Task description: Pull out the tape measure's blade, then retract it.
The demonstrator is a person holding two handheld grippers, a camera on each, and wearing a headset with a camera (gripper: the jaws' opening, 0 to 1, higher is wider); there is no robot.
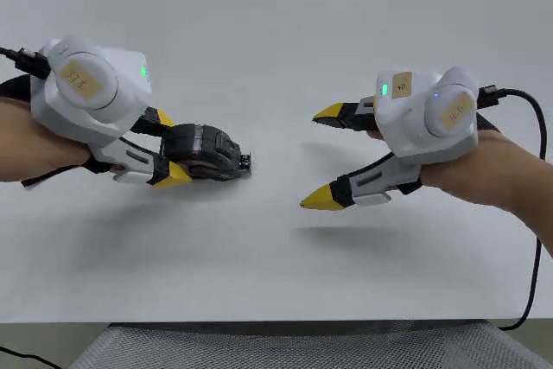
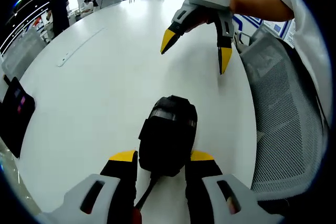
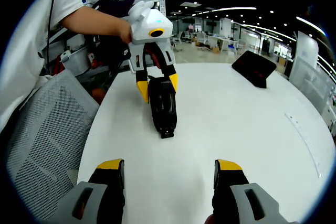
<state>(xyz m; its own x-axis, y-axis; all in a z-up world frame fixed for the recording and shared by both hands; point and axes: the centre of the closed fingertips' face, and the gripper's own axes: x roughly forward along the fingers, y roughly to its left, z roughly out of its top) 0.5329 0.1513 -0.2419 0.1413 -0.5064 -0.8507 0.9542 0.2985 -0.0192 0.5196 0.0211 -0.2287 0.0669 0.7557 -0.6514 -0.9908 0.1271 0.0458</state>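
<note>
The left gripper [image 1: 171, 146] clamps the tape measure [image 1: 212, 153] steady, its seemingly retracted blade tip [image 1: 245, 162] facing the right gripper [image 1: 321, 156], whose jaws stand apart to catch it.

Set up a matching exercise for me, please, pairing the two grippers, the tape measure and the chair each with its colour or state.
Column one:
1. left gripper
2. right gripper
3. tape measure
4. mesh chair

Column two:
a. black, blade not pulled out
b. jaws wide apart, holding nothing
c. grey, at the near edge of the white table
d. jaws closed on the sides of a black case

Pairs: 1-d, 2-b, 3-a, 4-c.
</note>
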